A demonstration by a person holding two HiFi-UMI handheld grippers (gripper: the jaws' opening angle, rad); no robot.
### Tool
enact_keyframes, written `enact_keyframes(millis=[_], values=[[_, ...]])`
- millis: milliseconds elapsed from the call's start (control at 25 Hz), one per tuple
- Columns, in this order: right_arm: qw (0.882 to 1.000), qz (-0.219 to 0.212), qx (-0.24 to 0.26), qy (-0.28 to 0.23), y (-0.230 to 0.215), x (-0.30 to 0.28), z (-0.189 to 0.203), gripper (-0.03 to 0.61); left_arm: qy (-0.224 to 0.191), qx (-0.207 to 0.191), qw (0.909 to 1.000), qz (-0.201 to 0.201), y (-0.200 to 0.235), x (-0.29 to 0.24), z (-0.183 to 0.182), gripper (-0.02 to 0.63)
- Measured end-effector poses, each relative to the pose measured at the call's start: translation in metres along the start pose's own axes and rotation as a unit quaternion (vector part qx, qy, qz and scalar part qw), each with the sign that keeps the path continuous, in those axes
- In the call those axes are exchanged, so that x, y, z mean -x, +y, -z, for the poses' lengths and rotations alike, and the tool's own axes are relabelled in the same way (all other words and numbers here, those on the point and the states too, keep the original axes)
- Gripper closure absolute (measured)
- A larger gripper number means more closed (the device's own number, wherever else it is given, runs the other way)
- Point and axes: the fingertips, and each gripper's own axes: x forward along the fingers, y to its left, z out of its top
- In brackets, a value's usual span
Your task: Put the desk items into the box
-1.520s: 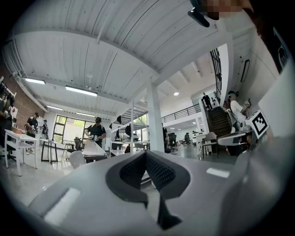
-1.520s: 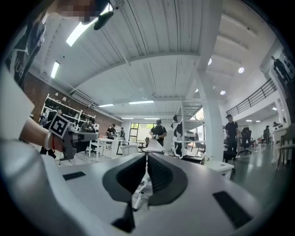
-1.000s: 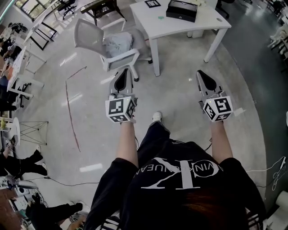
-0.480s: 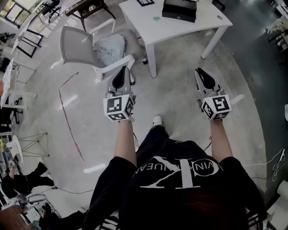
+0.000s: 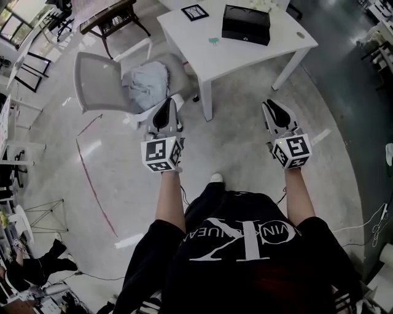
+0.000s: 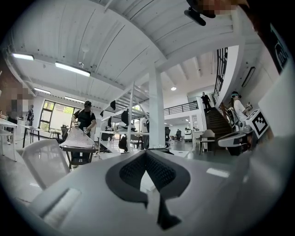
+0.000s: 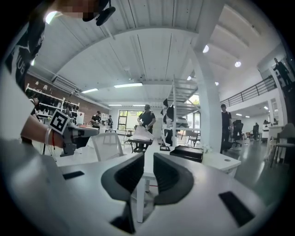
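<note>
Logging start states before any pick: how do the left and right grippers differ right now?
The left gripper has its jaws closed together; the right gripper has its jaws slightly apart. In the head view the left gripper is beside the chair, while the right gripper is over bare floor near a leg of the desk. Both are empty and short of the desk.

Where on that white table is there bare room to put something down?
The white table is bare along its near edge, from the small green item across to the right corner, in front of the black rectangular box. The far side is crowded: box and black-framed square card. The grey chair holds a crumpled pale cloth.
</note>
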Motion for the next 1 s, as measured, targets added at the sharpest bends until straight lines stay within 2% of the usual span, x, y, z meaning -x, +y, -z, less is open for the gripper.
enact_keyframes(millis=[520, 1000], values=[[1.0, -0.008, 0.003, 0.021, -0.029, -0.062, 0.015, 0.555, 0.024, 0.008, 0.9995, 0.02, 0.008, -0.063, 0.023, 0.604], [0.996, -0.078, 0.018, 0.028, -0.081, -0.196, 0.015, 0.554, 0.036, 0.003, 0.9993, 0.002, 0.041, -0.176, 0.029, 0.604]])
